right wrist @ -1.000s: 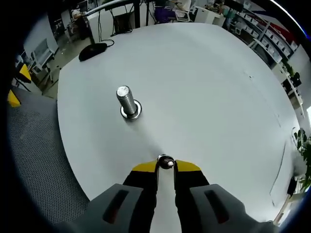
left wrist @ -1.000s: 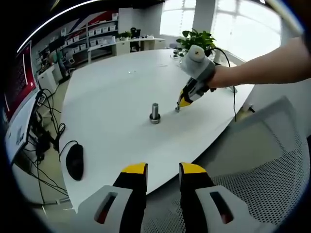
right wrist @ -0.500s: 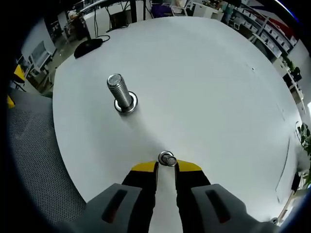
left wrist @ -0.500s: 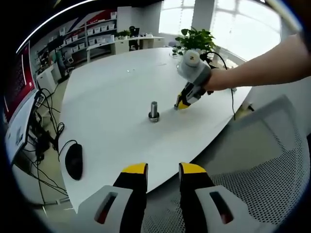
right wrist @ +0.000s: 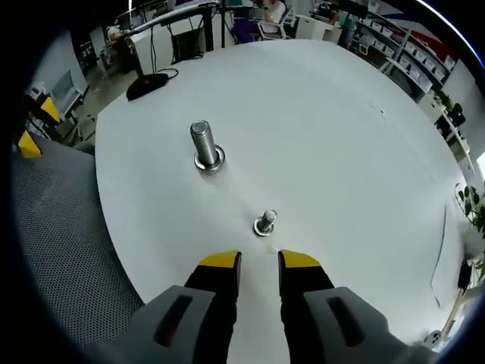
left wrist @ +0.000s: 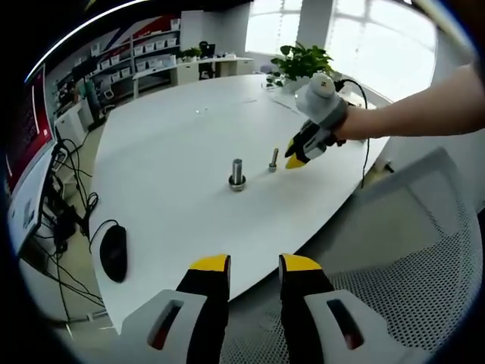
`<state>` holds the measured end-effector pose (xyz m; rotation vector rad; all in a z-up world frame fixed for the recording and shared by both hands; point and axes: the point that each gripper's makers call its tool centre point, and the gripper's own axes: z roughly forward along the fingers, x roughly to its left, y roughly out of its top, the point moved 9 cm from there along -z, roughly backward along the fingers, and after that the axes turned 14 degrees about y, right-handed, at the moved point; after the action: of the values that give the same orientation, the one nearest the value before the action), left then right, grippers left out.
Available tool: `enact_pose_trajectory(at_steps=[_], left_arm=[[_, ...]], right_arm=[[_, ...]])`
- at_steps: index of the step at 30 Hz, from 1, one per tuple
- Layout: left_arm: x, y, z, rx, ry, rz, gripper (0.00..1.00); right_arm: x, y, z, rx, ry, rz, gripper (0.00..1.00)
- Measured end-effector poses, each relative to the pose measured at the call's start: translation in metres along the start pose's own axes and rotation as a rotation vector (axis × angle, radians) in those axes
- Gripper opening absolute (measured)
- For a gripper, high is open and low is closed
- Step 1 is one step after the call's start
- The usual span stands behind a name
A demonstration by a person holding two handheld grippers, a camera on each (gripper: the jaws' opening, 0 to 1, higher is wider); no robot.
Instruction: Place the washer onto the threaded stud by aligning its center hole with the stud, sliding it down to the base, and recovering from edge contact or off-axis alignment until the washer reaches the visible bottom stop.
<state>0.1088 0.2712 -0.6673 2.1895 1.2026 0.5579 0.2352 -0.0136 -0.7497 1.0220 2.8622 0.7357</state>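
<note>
- Threaded stud (right wrist: 206,145): bright bare metal, ribbed along the shank, with a polished, reflective flat top.
- Smaller bolt (right wrist: 265,223): shiny silver metal, standing just beside the stud.
- Table (right wrist: 333,136): smooth white top with a matt finish and a faint sheen.
- Right gripper (right wrist: 258,267): matt black jaws with yellow tips, apparently plastic; grey moulded body.
- Chair (left wrist: 424,250): pale perforated mesh, rough-looking.
- Mouse (left wrist: 114,252): black, slightly glossy plastic.

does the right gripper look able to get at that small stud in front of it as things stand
Probably yes. The right gripper is open and aimed at the small stud, with bare white table between them. The larger stud stands off to one side, apart from that path.
</note>
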Motion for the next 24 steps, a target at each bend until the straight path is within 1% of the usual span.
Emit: enact_pose_trajectory(at_steps=[2, 4, 8, 9, 11, 13, 18, 21, 23, 24], left_arm=[[0.000, 0.000, 0.000, -0.003, -0.001, -0.003, 0.23], [0.000, 0.001, -0.001, -0.008, 0.000, -0.004, 0.24], [0.000, 0.001, -0.001, -0.014, 0.002, -0.003, 0.24], [0.000, 0.001, -0.001, -0.016, 0.003, -0.003, 0.24], [0.000, 0.001, -0.002, -0.021, 0.004, -0.006, 0.24], [0.000, 0.001, -0.002, -0.020, 0.001, -0.008, 0.24], [0.000, 0.001, -0.002, -0.023, 0.007, -0.002, 0.24], [-0.001, 0.002, -0.002, -0.021, 0.007, 0.007, 0.24], [-0.001, 0.001, -0.002, -0.018, 0.004, 0.008, 0.24], [-0.001, 0.001, -0.002, -0.016, 0.000, 0.003, 0.24]], right_arm=[[0.005, -0.003, -0.007, -0.012, -0.004, -0.008, 0.23], [0.013, -0.006, -0.015, -0.039, -0.005, -0.008, 0.23], [0.027, -0.016, -0.035, -0.074, -0.013, -0.004, 0.24], [0.029, -0.019, -0.040, -0.083, -0.019, 0.007, 0.24], [0.036, -0.024, -0.058, -0.185, -0.033, 0.070, 0.24], [0.040, -0.031, -0.069, -0.203, -0.038, 0.106, 0.24], [0.050, -0.041, -0.095, -0.235, -0.059, 0.102, 0.25], [0.057, -0.043, -0.109, -0.273, -0.067, 0.112, 0.25], [0.063, -0.047, -0.116, -0.299, -0.069, 0.130, 0.25], [0.067, -0.051, -0.119, -0.315, -0.060, 0.163, 0.25]])
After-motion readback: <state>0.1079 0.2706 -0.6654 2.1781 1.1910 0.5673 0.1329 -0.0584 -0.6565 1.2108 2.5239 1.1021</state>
